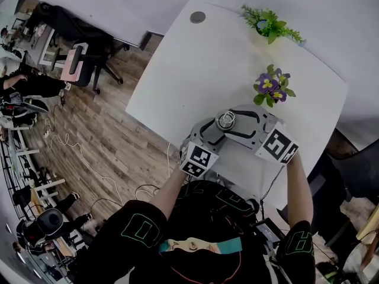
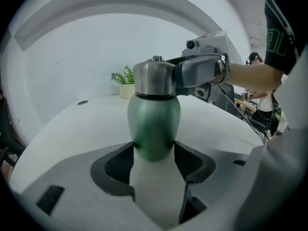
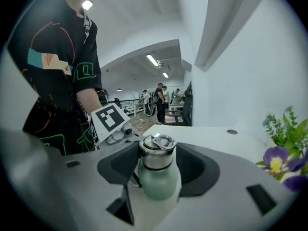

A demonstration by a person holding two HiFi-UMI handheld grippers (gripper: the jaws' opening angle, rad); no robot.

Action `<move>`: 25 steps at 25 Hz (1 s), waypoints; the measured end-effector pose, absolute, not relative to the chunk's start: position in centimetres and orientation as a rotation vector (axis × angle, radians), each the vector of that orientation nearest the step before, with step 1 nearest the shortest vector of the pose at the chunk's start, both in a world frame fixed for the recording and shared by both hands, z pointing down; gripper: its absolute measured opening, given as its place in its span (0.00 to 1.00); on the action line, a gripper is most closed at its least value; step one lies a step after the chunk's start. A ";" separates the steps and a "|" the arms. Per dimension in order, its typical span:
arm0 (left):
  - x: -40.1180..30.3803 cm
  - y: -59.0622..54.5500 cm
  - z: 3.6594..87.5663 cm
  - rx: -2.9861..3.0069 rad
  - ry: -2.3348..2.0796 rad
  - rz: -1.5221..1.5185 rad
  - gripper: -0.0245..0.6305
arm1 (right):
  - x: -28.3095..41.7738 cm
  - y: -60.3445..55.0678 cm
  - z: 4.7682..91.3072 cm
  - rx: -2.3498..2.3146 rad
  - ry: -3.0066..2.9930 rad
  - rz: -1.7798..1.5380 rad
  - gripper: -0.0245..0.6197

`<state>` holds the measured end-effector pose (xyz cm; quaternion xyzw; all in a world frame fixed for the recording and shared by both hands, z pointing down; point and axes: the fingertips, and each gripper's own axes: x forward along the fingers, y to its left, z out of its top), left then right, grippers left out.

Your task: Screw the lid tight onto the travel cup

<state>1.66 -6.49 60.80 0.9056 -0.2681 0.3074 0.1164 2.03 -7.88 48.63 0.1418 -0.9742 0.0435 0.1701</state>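
A green travel cup [image 2: 154,121] stands upright over the white table [image 1: 195,70], with its steel lid [image 2: 153,78] on top. My left gripper [image 2: 153,148] is shut on the cup's green body, low down, so the cup's base is hidden. My right gripper [image 3: 157,159] comes from the other side and is shut on the lid [image 3: 157,153], one dark pad on each side. In the head view the lid [image 1: 225,120] shows from above between the left gripper [image 1: 214,130] and the right gripper [image 1: 237,123], near the table's front edge.
A pot of purple flowers [image 1: 272,86] stands just behind the cup. A green plant [image 1: 269,23] sits at the far edge, and a round cable cap [image 1: 197,17] lies in the far left corner. Office chairs [image 1: 77,58] stand on the wood floor to the left.
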 end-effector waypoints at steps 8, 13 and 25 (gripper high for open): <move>1.6 -6.4 60.8 2.647 -0.777 0.909 0.45 | 1.8 -7.7 48.8 0.372 -2.814 0.197 0.40; 1.6 -6.4 60.8 2.642 -0.783 0.914 0.45 | 1.9 -7.8 48.6 0.625 -2.821 0.208 0.40; 1.7 -6.5 61.3 2.622 -0.836 0.985 0.45 | 2.6 -7.9 49.3 1.458 -2.607 0.292 0.40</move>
